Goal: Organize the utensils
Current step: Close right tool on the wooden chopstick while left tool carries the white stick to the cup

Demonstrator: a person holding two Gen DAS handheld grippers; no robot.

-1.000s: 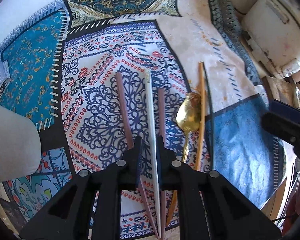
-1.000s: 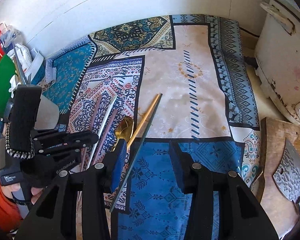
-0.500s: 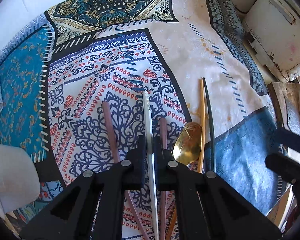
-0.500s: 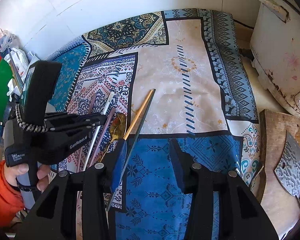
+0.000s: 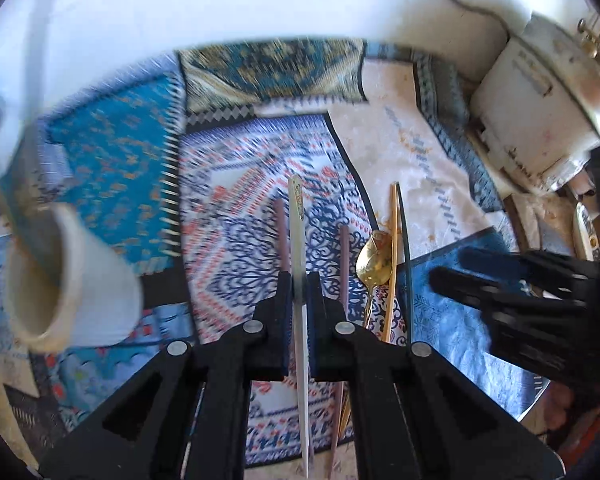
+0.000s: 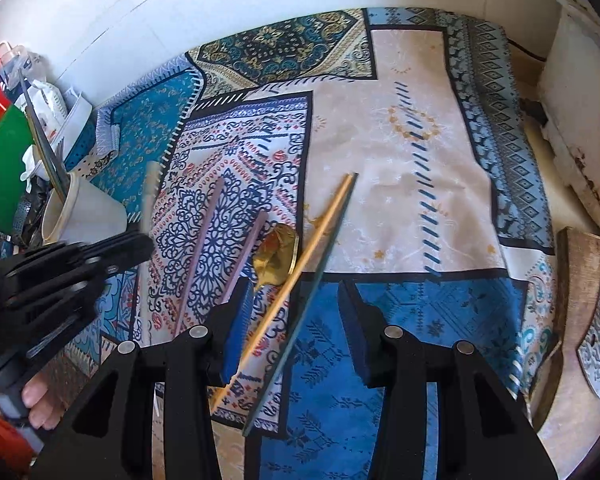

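Note:
My left gripper (image 5: 299,280) is shut on a white chopstick (image 5: 297,232) and holds it lifted above the patterned cloth (image 5: 236,184). Two pink chopsticks (image 5: 281,236) (image 5: 344,264) lie on the cloth beneath it. To their right rest a gold spoon (image 5: 374,256), a wooden chopstick (image 6: 312,240) and a dark chopstick (image 6: 300,328). My right gripper (image 6: 296,320) hangs open just above those two chopsticks, touching neither. A white cup (image 6: 80,216) with several utensils in it stands at the left.
A white appliance (image 5: 540,100) stands at the right edge of the cloth. A wooden board with a cleaver (image 6: 596,332) lies at the near right. A green board and clutter (image 6: 8,152) crowd the left behind the cup. A white wall runs along the back.
The left gripper closed on the white chopstick and lifted it off the cloth; the cup came into view on its left. The right gripper barely shifted and stayed open.

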